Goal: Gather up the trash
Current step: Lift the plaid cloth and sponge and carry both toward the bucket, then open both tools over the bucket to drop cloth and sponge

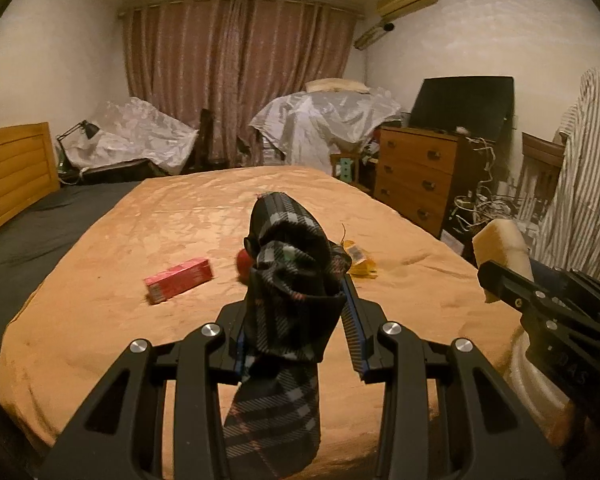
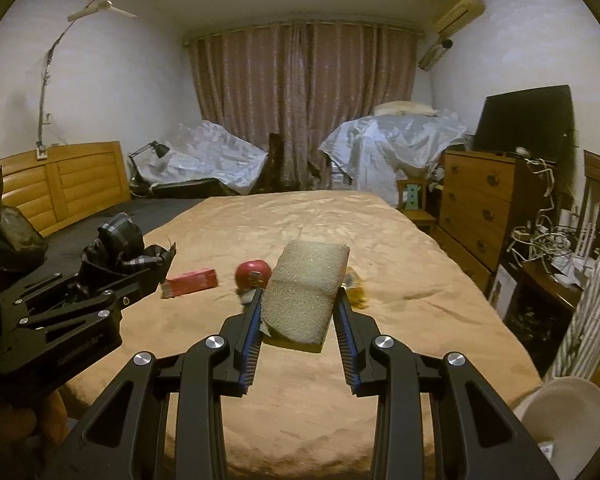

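Fingers of the left gripper are clamped on a dark plaid sock, which bunches up between them and hangs down below the grip, above the near part of the bed. The right gripper is closed on a sponge, its rough face turned up and its yellowish edge nearest the camera, also held over the bed. Each tool shows in the other's view: the left one with the sock at the left edge of the right wrist view, the right one with the sponge at the right edge of the left wrist view. A pale round bin stands low at the bed's right side. Farther out on the orange blanket lie a red box, a red round thing partly hidden by the held items, and a yellow wrapper. Beyond the bed stand a wooden dresser, covered furniture and closed curtains.
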A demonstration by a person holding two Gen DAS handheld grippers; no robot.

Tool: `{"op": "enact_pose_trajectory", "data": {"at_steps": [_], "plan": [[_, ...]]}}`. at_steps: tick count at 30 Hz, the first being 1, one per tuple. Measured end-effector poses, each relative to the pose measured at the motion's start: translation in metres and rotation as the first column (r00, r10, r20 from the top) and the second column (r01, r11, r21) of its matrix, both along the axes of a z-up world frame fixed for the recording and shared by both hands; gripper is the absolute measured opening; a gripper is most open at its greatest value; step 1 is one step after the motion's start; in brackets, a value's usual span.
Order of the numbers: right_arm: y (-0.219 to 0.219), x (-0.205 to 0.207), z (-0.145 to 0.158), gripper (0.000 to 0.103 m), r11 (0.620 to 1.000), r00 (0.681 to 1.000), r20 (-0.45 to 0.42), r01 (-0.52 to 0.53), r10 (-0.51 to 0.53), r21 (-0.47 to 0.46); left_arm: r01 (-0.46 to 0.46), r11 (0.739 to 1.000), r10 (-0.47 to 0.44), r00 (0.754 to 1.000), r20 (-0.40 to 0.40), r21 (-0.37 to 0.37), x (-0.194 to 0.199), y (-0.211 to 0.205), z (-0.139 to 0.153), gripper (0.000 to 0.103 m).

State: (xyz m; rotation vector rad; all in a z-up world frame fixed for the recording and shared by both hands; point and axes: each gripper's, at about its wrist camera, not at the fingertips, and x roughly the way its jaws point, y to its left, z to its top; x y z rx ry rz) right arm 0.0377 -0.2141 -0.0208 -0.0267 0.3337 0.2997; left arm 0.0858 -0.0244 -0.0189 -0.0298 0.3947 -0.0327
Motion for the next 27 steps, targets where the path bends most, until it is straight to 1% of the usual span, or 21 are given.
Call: {"op": "enact_pose_trajectory", "data": {"at_steps": [5,10,13,17,23,26,27], "plan": [[-0.037,-0.001,0.0,0.035,0.998,0.998,-0.017,0.057,-0.057,0.004,0.05,0.999,-0.05,0.999,-0.002,0.005,0.004,-0.022,0.001,0.037],[-0.088,-0.008,-0.002,0.035,0.992,0.991,-0.042,0.127,-0.126,0.013,0.12,0.993,-0.12,0.993,-0.011,0.009,0.01,-0.054,0.002,0.037],[-0.123,-0.011,0.0,0.035,0.985,0.983,-0.051,0.175,-0.175,0.006,0.173,0.985,-0.173,0.985,-0.017,0.006,0.014,-0.077,0.002,0.037],[-0.169,-0.016,0.0,0.035,0.971,0.969,-0.066,0.24,-0.24,-0.005,0.245,0.97,-0.244,0.969,-0.028,-0.001,0.019,-0.115,0.002,0.037],[-0.23,-0.03,-0.001,0.035,0.945,0.942,-0.079,0.325,-0.325,-0.013,0.337,0.941,-0.336,0.941,-0.031,0.013,0.02,-0.17,0.0,0.037],[-0.257,-0.035,-0.002,0.035,0.935,0.931,-0.094,0.355,-0.354,-0.008,0.379,0.925,-0.377,0.925,-0.038,0.026,0.021,-0.194,-0.001,0.037],[-0.268,-0.036,-0.002,0.035,0.932,0.927,-0.102,0.362,-0.361,-0.01,0.403,0.915,-0.401,0.915,-0.051,0.03,0.021,-0.205,-0.003,0.037]]}}
